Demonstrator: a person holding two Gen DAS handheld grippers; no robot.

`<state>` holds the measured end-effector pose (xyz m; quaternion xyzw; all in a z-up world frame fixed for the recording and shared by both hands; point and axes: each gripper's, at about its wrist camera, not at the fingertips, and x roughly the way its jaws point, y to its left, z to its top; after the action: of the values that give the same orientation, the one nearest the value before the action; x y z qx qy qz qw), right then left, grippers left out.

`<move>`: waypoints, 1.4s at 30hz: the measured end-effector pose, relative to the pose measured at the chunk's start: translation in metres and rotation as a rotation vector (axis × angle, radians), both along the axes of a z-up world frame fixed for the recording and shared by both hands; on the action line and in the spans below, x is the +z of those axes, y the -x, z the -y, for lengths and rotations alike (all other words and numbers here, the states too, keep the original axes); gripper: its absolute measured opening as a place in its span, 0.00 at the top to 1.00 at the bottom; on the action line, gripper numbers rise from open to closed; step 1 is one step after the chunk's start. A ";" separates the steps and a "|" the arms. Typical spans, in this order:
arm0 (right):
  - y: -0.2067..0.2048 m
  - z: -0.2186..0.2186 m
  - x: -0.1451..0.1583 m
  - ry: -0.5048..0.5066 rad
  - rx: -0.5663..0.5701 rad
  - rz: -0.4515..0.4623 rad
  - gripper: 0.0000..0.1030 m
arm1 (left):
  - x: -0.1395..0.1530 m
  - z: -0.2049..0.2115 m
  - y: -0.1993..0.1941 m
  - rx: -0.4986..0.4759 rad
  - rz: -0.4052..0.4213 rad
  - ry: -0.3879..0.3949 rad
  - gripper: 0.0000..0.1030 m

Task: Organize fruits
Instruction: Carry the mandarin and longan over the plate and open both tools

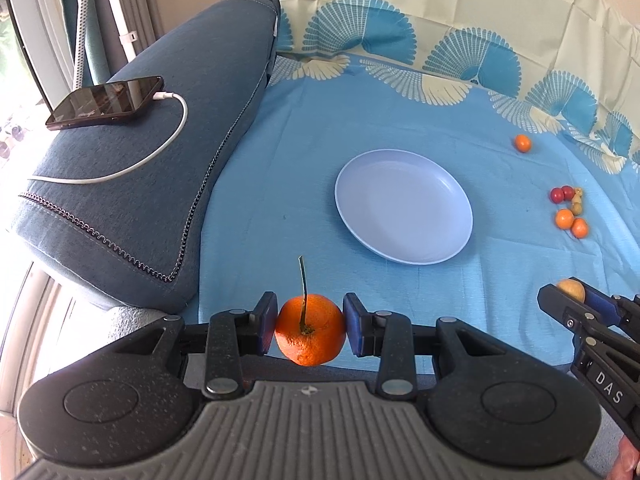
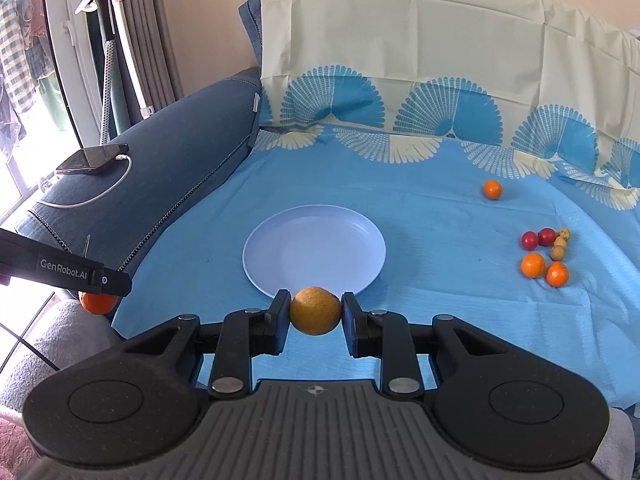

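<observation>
With each gripper clamping a round fruit, either could roll off the shallow plate if dropped

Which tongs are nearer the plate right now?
Right. The right tongs, gripping a yellow-brown fruit, sit at the plate's near rim; the left tongs, holding the stemmed orange, hang farther back.
</observation>
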<state>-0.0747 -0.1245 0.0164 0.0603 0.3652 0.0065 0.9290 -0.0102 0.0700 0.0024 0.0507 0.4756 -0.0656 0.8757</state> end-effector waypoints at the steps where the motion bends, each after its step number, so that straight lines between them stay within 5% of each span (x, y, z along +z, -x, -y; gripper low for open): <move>1: -0.001 0.000 0.000 0.000 -0.001 -0.001 0.72 | 0.000 0.000 0.000 -0.002 -0.001 0.001 0.61; 23: -0.031 0.008 -0.017 -0.003 -0.019 -0.030 0.72 | -0.011 0.012 -0.043 0.000 -0.019 -0.013 0.61; 42: -0.132 0.016 -0.068 0.009 -0.017 -0.092 0.72 | -0.052 0.062 -0.136 -0.054 -0.058 -0.066 0.61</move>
<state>0.0574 -0.1402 -0.0513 0.0593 0.4071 -0.0058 0.9114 0.1253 0.0081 -0.0495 0.0905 0.5010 -0.0750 0.8574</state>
